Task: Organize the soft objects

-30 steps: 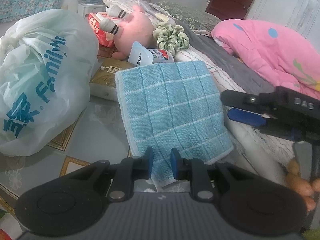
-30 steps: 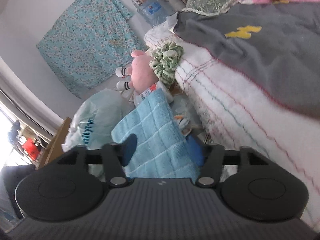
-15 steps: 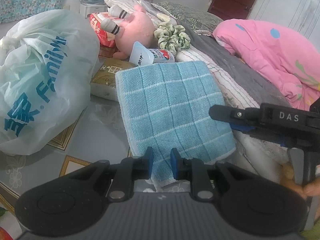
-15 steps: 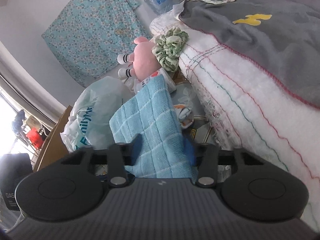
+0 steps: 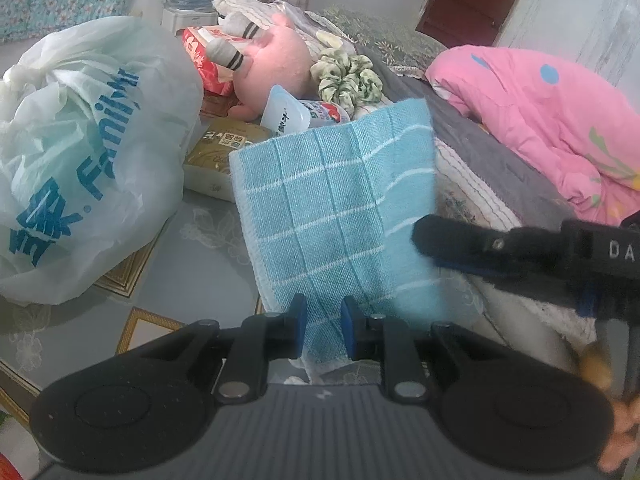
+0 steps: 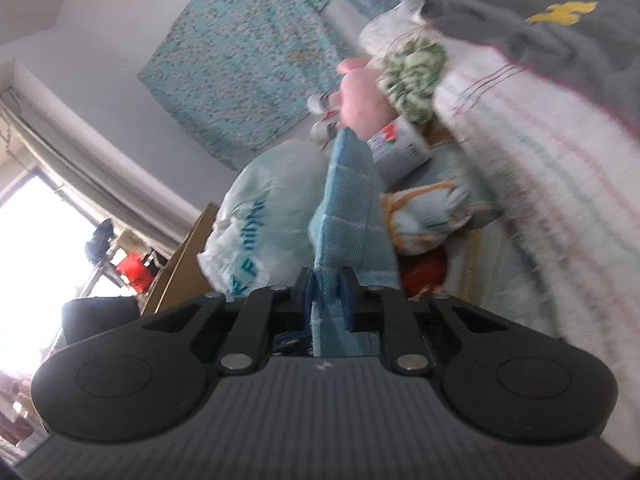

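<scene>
Both grippers are clamped on the blue towel (image 5: 340, 216): left gripper (image 5: 322, 326) pinches its near edge, right gripper (image 6: 325, 294) its right side. Plastic bag (image 5: 80, 152) crowds the left, bed (image 5: 480, 184) the right. Pink plush (image 5: 276, 64) behind is half hidden.

Home bedroom: bed with pink quilt (image 5: 552, 116), plush toy (image 5: 276, 60).

Left tool (image 5: 323, 326): fingers pinched on the light-blue checked cloth's (image 5: 340, 216) near edge.
Right tool (image 6: 325, 294): rolled sideways, clamped on the cloth's side edge.
</scene>
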Demonstrator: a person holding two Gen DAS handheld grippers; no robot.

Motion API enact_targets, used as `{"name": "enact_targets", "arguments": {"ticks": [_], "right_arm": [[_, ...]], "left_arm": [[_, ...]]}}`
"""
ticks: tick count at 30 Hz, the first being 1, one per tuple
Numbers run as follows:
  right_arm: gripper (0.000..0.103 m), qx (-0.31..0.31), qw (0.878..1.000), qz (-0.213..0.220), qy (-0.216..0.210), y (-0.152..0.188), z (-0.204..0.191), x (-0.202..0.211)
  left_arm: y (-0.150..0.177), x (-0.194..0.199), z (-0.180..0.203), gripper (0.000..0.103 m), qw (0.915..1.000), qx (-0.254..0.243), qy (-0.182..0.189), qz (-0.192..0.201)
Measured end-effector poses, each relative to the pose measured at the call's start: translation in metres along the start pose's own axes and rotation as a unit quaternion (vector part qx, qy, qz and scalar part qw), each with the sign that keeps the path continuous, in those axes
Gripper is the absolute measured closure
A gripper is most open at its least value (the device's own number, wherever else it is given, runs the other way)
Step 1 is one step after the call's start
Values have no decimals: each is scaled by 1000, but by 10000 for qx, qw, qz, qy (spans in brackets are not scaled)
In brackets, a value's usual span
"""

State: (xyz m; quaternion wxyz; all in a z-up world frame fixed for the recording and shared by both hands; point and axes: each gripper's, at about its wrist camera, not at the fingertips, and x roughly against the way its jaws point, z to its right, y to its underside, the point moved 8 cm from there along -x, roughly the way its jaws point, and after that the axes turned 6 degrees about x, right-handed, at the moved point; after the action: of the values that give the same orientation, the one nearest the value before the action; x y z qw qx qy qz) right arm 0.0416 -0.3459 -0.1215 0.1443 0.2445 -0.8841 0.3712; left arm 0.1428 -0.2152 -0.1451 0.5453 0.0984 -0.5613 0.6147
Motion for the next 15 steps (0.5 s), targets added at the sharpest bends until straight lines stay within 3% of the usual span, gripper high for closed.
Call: {"name": "enact_targets", "arguments": {"ticks": [15], "right_arm": [[90, -201, 9975, -632, -251, 16, -2, -41]], "left_arm": [[4, 22, -24, 75, 9993, 360, -31, 31]]}}
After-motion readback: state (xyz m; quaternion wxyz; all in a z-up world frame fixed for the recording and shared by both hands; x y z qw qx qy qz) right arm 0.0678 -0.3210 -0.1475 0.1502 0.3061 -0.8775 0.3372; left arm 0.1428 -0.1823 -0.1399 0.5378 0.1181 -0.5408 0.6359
